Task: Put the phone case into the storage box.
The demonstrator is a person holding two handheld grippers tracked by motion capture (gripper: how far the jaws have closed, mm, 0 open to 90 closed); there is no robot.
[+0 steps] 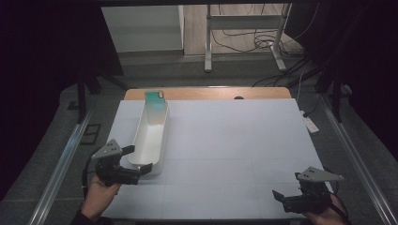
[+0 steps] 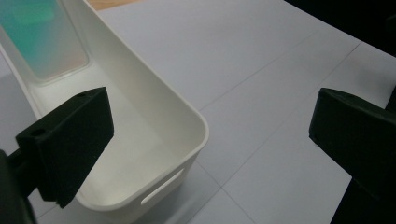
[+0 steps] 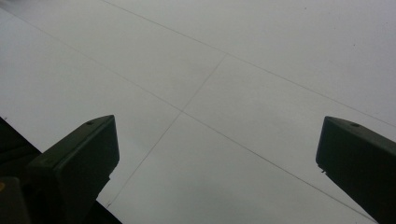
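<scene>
The left gripper point(image 1: 139, 159) is near the table's front left corner, and a hand point(image 1: 101, 194) holds it from below. Its jaws are spread wide and hold nothing. One jaw is over the near end of the bin point(image 1: 149, 140), the other is out past the bin's near corner. In the left gripper view the left gripper point(image 2: 210, 130) has thick black blocks for jaws, and the left one hangs above the inside of the bin point(image 2: 154, 116).

The bin is long and thin, made of smooth white plastic with round corners. It has a slot handle cut in its near end. It lies on the left side of the table, running from near the front toward the back edge. At its far end sits a flat card point(image 1: 155, 105) with round corners. It is green at the top and fades to pale. It leans on the far wall, and its top pokes above the rim. The left gripper view shows the card point(image 2: 44, 42) too.

The table point(image 1: 234, 140) has a flat white top with thin lines. A strip of wood shows along the back edge.

The right gripper point(image 1: 286, 188) is at the front right corner, held by the other hand point(image 1: 324, 216). Its jaws are wide apart and hold nothing. In the right gripper view the right gripper point(image 3: 217, 154) is above bare white table point(image 3: 233, 56).
</scene>
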